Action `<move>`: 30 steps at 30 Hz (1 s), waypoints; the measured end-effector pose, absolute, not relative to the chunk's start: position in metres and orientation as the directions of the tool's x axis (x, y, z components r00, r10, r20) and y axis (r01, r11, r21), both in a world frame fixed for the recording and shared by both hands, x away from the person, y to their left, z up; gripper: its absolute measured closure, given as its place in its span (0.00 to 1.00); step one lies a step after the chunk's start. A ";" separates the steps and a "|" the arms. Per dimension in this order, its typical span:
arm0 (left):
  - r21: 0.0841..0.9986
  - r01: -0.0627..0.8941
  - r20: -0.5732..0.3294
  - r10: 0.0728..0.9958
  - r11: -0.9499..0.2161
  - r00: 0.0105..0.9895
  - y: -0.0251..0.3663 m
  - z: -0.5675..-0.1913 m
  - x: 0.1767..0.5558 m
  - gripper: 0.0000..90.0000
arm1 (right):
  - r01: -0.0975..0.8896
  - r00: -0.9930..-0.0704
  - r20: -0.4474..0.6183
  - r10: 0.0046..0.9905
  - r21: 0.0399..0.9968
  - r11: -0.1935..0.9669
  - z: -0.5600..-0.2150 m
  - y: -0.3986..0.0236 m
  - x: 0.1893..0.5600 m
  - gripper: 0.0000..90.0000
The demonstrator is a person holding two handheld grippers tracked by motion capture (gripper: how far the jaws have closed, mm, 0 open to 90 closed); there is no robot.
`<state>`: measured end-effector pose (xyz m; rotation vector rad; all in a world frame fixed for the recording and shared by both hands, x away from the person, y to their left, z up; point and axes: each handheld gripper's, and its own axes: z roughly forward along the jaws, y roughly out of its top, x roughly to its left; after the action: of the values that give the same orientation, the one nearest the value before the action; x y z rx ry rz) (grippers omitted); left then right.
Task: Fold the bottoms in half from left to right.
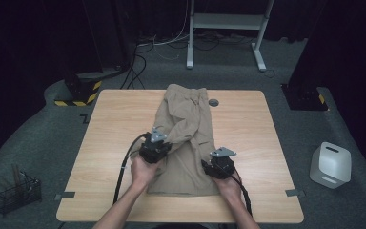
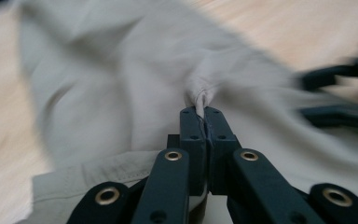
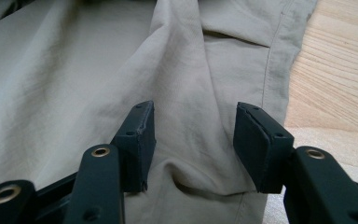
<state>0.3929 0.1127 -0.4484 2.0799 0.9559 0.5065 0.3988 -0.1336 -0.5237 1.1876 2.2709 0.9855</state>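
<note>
Two bare forearms, no sleeves in sight, each hand wrapped around a black gripper body. Left gripper (image 1: 155, 149): boxy black housing, grey three-cornered plate on top with small dark holes, thick black cable trailing from the left of the housing toward the near edge. Right gripper (image 1: 218, 164): same black housing, same grey plate, black cable trailing near and right along the forearm. In the gripper views, matte black jaw arms with brass-ringed pivot holes and small dark screw holes. Rectangular black pads (image 3: 261, 147) at the tips, slightly worn at the edges, two small recessed screws on each pad's upper face.
</note>
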 end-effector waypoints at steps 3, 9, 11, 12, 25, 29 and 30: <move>0.750 0.464 0.008 0.709 -0.471 0.705 0.090 -0.459 0.390 0.96 | 0.550 -0.562 -0.021 0.827 0.737 0.393 -0.524 -0.134 0.399 0.52; 0.790 0.441 -0.016 0.704 -0.427 0.710 0.093 -0.460 0.378 0.84 | 0.552 -0.554 -0.028 0.832 0.735 0.392 -0.524 -0.140 0.394 0.48; 0.807 0.432 -0.026 0.707 -0.402 0.707 0.099 -0.454 0.375 0.78 | 0.546 -0.553 -0.039 0.832 0.737 0.398 -0.524 -0.141 0.391 0.48; 0.823 0.422 -0.035 0.708 -0.379 0.705 0.105 -0.448 0.372 0.73 | 0.544 -0.553 -0.042 0.832 0.738 0.399 -0.524 -0.141 0.391 0.48; 0.802 0.459 0.066 0.819 -0.383 0.569 0.171 -0.454 0.366 0.49 | 0.529 -0.557 -0.060 0.828 0.743 0.410 -0.518 -0.140 0.378 0.50; 0.764 0.534 0.007 0.833 -0.362 0.553 0.183 -0.472 0.370 0.49 | 0.523 -0.591 -0.016 0.807 0.754 0.398 -0.513 -0.144 0.366 0.51; 0.764 0.534 0.007 0.833 -0.362 0.553 0.183 -0.472 0.370 0.50 | 0.526 -0.601 -0.012 0.799 0.747 0.406 -0.513 -0.145 0.363 0.51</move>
<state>0.3702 0.1831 -0.4723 2.0533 1.0963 0.5183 0.3631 -0.1446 -0.5135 1.1407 2.2997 1.0241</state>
